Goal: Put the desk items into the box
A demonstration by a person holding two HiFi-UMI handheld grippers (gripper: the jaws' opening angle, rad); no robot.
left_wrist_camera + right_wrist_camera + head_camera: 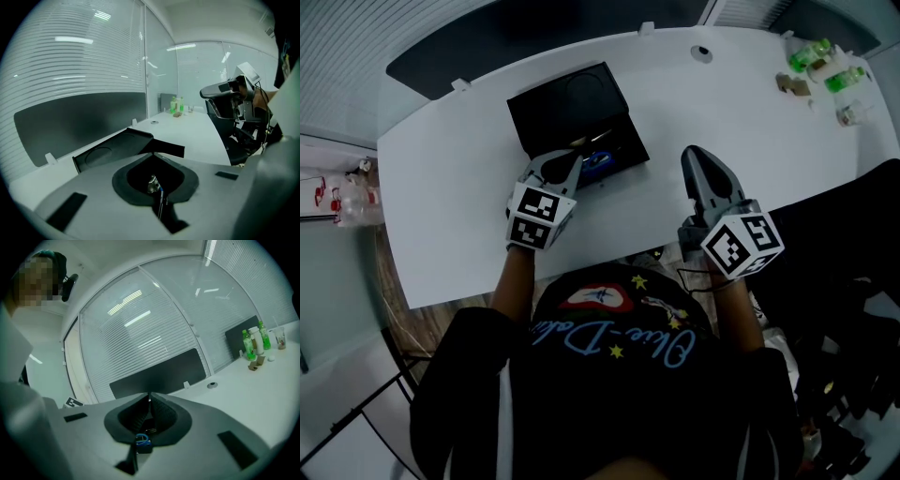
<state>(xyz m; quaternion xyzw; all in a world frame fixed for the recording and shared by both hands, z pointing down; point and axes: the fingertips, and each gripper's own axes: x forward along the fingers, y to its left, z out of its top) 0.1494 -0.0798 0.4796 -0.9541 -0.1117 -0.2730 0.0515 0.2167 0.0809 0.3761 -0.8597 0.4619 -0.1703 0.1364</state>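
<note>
Left tool (577,157) pressed together, empty, at box (567,101) near edge; right tool (694,155) pressed together, apart.

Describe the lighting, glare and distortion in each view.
Head view: fisheye bows the edges of the white table; the lower half is dim. Left gripper view: round black vignette, ceiling lights glare on the glass wall. Right gripper view: same vignette, light streaks on glass too.

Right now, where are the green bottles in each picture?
Head view: green bottles at top right.
Left gripper view: bottles small, just above centre.
Right gripper view: bottles at right edge.
Shared landmark: the round hole in the desk.
</note>
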